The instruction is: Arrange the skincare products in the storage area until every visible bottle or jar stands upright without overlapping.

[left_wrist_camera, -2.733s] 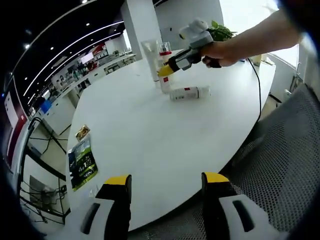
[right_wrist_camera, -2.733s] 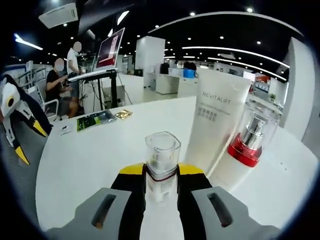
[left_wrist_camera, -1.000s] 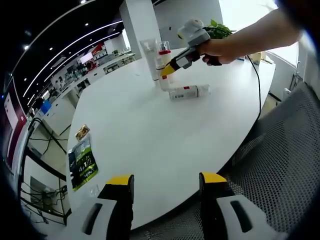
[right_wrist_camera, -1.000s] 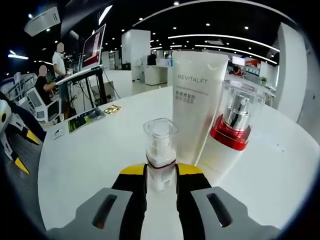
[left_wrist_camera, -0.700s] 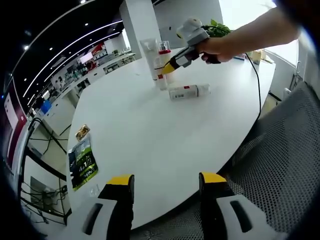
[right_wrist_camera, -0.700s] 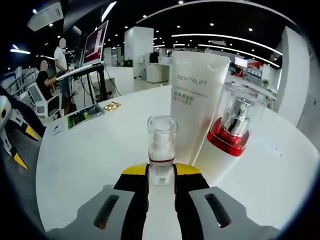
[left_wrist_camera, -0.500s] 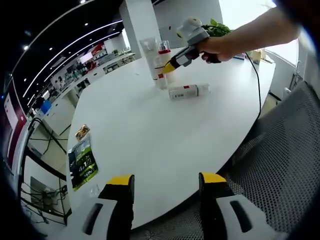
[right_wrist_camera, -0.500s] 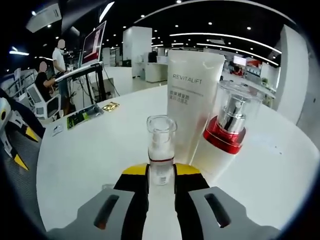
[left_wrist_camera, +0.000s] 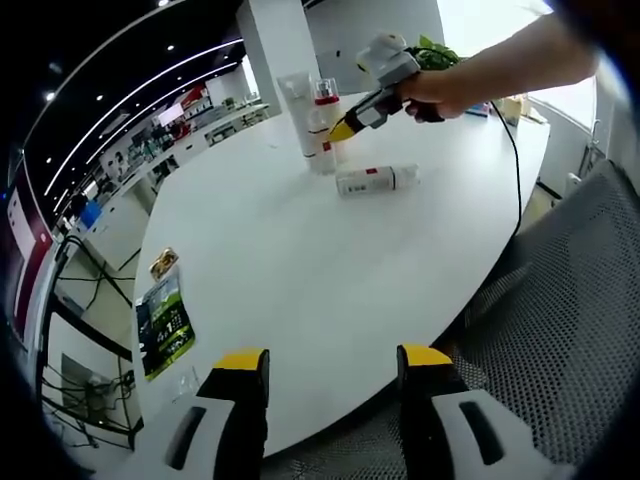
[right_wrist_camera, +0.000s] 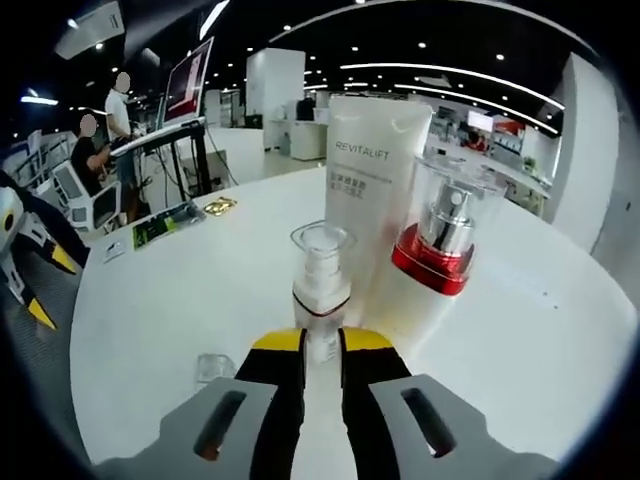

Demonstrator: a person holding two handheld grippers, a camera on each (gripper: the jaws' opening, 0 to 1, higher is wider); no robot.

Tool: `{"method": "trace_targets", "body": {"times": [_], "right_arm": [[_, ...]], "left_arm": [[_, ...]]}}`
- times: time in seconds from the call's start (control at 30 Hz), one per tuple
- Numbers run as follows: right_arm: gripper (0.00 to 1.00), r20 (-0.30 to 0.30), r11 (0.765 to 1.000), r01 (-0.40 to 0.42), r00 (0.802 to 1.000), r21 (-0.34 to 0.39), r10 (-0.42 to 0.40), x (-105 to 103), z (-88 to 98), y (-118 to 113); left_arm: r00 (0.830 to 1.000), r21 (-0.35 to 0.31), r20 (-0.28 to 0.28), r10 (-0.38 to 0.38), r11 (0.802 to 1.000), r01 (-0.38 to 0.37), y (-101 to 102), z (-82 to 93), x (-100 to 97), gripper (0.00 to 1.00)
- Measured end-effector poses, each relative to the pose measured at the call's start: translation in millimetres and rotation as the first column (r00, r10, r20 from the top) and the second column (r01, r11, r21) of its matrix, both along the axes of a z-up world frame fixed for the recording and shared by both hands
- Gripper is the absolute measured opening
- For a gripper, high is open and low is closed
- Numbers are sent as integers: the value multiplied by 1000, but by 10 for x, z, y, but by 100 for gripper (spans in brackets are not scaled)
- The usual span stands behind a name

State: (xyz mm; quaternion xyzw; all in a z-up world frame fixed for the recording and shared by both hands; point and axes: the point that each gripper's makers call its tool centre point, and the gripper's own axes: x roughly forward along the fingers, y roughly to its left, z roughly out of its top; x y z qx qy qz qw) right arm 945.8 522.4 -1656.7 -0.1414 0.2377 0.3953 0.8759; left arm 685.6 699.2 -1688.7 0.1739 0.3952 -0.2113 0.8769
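Right gripper clamps small pump bottle, upright beside Revitalift tube; lying bottle remains; left gripper open, idle.

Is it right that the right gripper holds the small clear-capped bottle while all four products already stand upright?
Not all. In the left gripper view one white bottle with a red band lies on its side on the round white table. The right gripper does hold the small clear-capped bottle.
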Motion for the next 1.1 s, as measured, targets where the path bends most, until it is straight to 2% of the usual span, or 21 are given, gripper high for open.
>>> {"method": "trace_targets", "body": {"times": [0.4, 0.57, 0.63, 0.73, 0.8, 0.87, 1.0, 1.1], "right_arm": [[13, -8, 1000, -5, 1000, 14, 5, 27, 5, 40], [21, -74, 998, 56, 996, 34, -54, -63, -37, -45], [25, -133, 993, 87, 988, 74, -77, -158, -65, -75], [30, -152, 989, 100, 985, 105, -84, -290, -66, -141], [34, -185, 982, 122, 978, 147, -94, -438, -58, -180], [39, -185, 979, 122, 978, 160, -92, -558, -64, -222], [43, -203, 980, 108, 976, 165, -74, -803, -125, -278], [47, -194, 988, 62, 980, 142, -34, -1004, -174, -291]], "left_arm": [[1000, 4, -1, 3, 1000, -3, 9, 1, 0, 52], [1000, 4, 2, 5, 1000, -5, 10, 5, 4, 52], [1000, 3, 3, 7, 1000, -7, 14, 8, 7, 52], [1000, 2, 8, 11, 1000, -11, 20, 20, 14, 52], [1000, 1, 11, 13, 1000, -13, 22, 29, 17, 52], [1000, 1, 11, 12, 1000, -12, 20, 30, 16, 52], [1000, 2, 16, 16, 1000, -16, 30, 35, 25, 52], [999, -1, 29, 18, 1000, -18, 31, 53, 42, 52]]}}
